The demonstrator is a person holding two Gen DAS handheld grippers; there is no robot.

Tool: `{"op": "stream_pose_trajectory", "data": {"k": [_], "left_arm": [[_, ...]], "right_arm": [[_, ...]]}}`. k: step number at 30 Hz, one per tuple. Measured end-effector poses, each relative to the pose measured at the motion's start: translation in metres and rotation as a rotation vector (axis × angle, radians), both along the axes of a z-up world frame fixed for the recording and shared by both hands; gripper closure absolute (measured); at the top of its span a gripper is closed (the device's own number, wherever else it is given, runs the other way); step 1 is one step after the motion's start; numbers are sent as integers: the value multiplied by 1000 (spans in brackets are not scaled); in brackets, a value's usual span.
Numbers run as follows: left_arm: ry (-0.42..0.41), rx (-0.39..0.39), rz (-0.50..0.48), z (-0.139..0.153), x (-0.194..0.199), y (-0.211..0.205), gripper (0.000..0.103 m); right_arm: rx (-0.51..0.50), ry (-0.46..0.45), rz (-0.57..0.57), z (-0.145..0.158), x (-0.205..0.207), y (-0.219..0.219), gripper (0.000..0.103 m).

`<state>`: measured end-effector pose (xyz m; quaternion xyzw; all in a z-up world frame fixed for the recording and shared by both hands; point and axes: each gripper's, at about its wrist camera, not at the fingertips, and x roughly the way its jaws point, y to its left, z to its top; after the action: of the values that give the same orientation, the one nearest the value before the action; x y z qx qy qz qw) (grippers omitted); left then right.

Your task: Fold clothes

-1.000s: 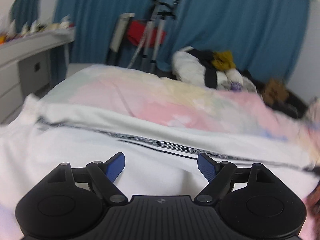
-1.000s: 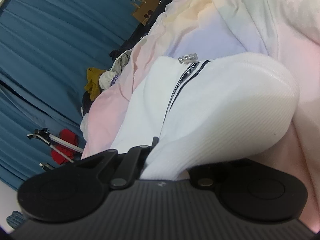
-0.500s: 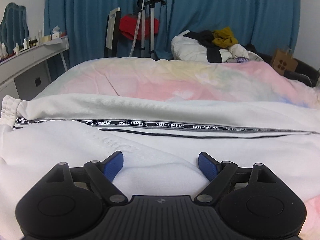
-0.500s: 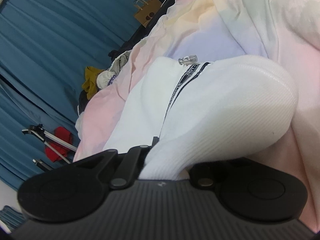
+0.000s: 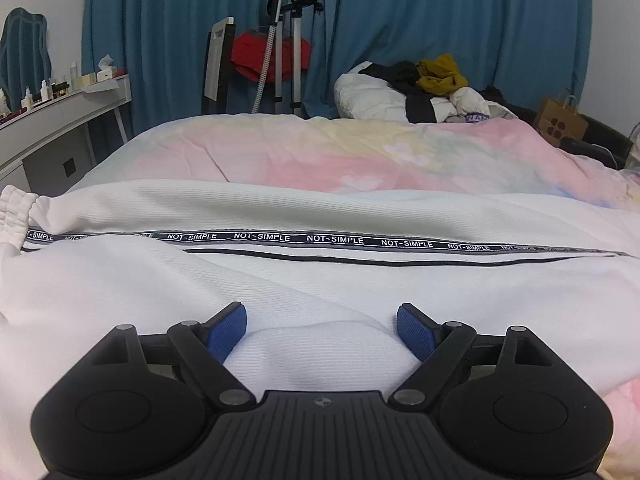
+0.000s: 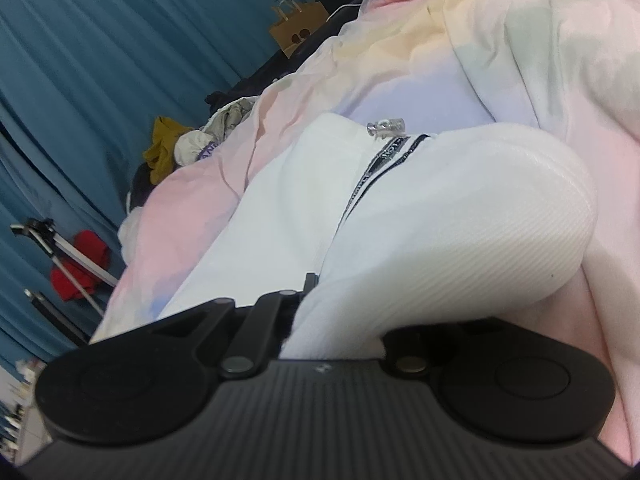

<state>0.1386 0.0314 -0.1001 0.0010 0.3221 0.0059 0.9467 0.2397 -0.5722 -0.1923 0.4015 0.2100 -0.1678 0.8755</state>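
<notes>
White track pants (image 5: pixel 320 280) with a black "NOT-SIMPLE" side stripe (image 5: pixel 336 239) lie stretched across the pastel bed cover (image 5: pixel 320 152); their elastic cuff (image 5: pixel 14 208) is at the far left. My left gripper (image 5: pixel 322 326) is open, its blue pads (image 5: pixel 228 326) on either side of a raised fold of the white fabric. In the right wrist view my right gripper (image 6: pixel 340 320) is shut on a bunched fold of the white pants (image 6: pixel 460 220); the fabric covers its fingertips. A clear cord stopper (image 6: pixel 386 126) lies on the pants beyond.
A pile of clothes and a pillow (image 5: pixel 416 88) sits at the bed's far end. A white desk (image 5: pixel 60 108) stands to the left, a tripod with red cloth (image 5: pixel 280 52) and blue curtains behind, and a paper bag (image 5: pixel 560 122) to the right.
The left wrist view has steadied and levelled over the pants, with the gripper still open. The right gripper keeps its hold on the fold; its view has tilted slightly.
</notes>
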Motion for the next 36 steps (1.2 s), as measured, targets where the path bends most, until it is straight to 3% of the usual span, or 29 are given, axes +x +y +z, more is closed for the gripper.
{"op": "stream_pose_trajectory", "data": {"k": [4, 6, 12, 17, 21, 25, 27, 29, 36], "left_arm": [[6, -7, -10, 0, 2, 3, 19], [6, -6, -15, 0, 3, 3, 18], [13, -42, -16, 5, 10, 9, 18], [-93, -108, 57, 25, 2, 25, 22], [-187, -147, 116, 45, -9, 42, 21], [-225, -195, 173, 57, -19, 62, 21], [-225, -227, 179, 61, -23, 69, 21], [-227, -248, 178, 65, -25, 73, 21], [-226, -276, 122, 64, -29, 67, 21]], "right_arm": [[-61, 16, -18, 11, 4, 7, 91], [-139, 16, -15, 24, 5, 15, 91], [-555, -79, 24, 98, 4, 83, 91], [-906, -284, 220, 151, -24, 206, 90], [-1135, -349, 480, 133, -52, 315, 90], [-1321, -280, 784, 65, -76, 388, 90], [-1278, -159, 901, 34, -76, 401, 89], [-1274, -100, 914, 17, -74, 403, 89], [-1195, -108, 898, 29, -76, 386, 87]]}}
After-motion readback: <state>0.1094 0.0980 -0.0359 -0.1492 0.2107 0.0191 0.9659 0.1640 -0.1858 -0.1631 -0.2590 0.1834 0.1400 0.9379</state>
